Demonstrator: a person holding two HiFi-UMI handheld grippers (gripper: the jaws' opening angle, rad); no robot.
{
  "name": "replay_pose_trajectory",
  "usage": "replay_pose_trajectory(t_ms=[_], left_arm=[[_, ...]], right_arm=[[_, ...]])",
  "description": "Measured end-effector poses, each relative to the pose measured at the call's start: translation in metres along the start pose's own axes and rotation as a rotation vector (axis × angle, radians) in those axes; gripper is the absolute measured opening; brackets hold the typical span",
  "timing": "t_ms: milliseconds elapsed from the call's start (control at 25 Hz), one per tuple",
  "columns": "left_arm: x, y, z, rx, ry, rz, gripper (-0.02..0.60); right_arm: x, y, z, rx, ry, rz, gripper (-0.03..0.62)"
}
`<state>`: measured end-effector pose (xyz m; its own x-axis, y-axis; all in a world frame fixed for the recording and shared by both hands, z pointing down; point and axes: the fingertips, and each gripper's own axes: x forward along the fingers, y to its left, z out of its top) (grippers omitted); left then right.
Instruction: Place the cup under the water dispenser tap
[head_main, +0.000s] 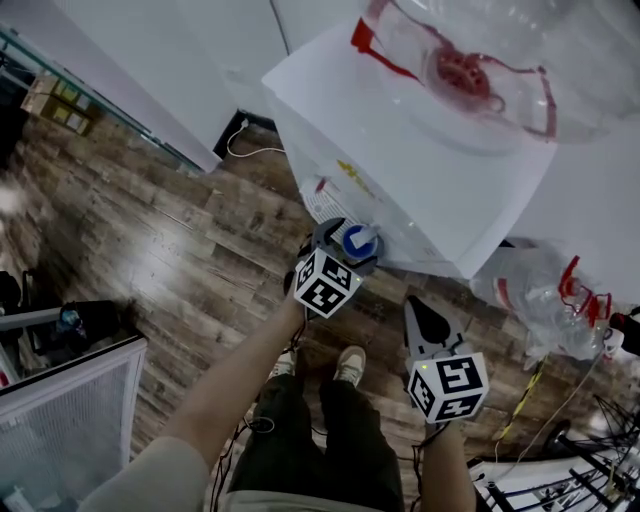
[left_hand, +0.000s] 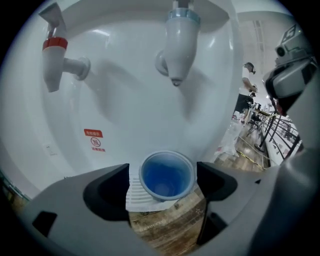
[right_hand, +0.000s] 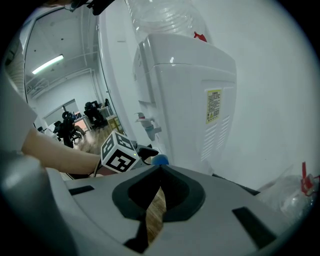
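Observation:
A blue paper cup (left_hand: 166, 175) stands upright on the white drip tray (left_hand: 134, 194) of the water dispenser (head_main: 420, 170), straight below the pale blue tap (left_hand: 177, 47). The red tap (left_hand: 55, 55) is to its left. My left gripper (left_hand: 163, 171) is open with a jaw on either side of the cup and a thin gap at each side. In the head view the cup (head_main: 358, 238) shows at the left gripper (head_main: 352, 246) tip against the dispenser front. My right gripper (right_hand: 159, 172) is shut and empty; it hangs back at the lower right (head_main: 420, 310), apart from the dispenser.
A large water bottle (head_main: 470, 60) sits on top of the dispenser. An empty bottle with a red handle (head_main: 540, 290) lies on the wooden floor to the right. The person's shoes (head_main: 350, 365) stand just before the dispenser. A glass case (head_main: 60, 420) is at the lower left.

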<state>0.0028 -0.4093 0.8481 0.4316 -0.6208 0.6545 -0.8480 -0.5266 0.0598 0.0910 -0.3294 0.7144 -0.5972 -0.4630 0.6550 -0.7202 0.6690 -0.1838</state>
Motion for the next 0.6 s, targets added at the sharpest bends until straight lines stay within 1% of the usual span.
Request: replay_pose_trajectory(t_ms=[200, 360, 400, 480, 600], left_arm=[[-0.024, -0.008, 0.004, 0.011, 0.007, -0.004, 0.436], [-0.059, -0.009, 0.015, 0.006, -0.003, 0.002, 0.436], [-0.069, -0.01, 0.02, 0.003, -0.012, 0.001, 0.43], [-0.091, -0.008, 0.03, 0.003, -0.029, 0.005, 0.393], [-0.124, -0.005, 0.05, 0.001, -0.057, 0.019, 0.365]], right_arm=[[-0.011, 0.005, 0.015, -0.01, -0.006, -0.005, 0.006], [-0.026, 0.012, 0.036, -0.007, -0.034, -0.009, 0.006], [-0.031, 0.015, 0.043, -0.004, -0.044, -0.01, 0.006], [-0.04, 0.022, 0.055, -0.005, -0.055, -0.011, 0.006], [-0.055, 0.033, 0.076, -0.031, -0.062, -0.007, 0.006]])
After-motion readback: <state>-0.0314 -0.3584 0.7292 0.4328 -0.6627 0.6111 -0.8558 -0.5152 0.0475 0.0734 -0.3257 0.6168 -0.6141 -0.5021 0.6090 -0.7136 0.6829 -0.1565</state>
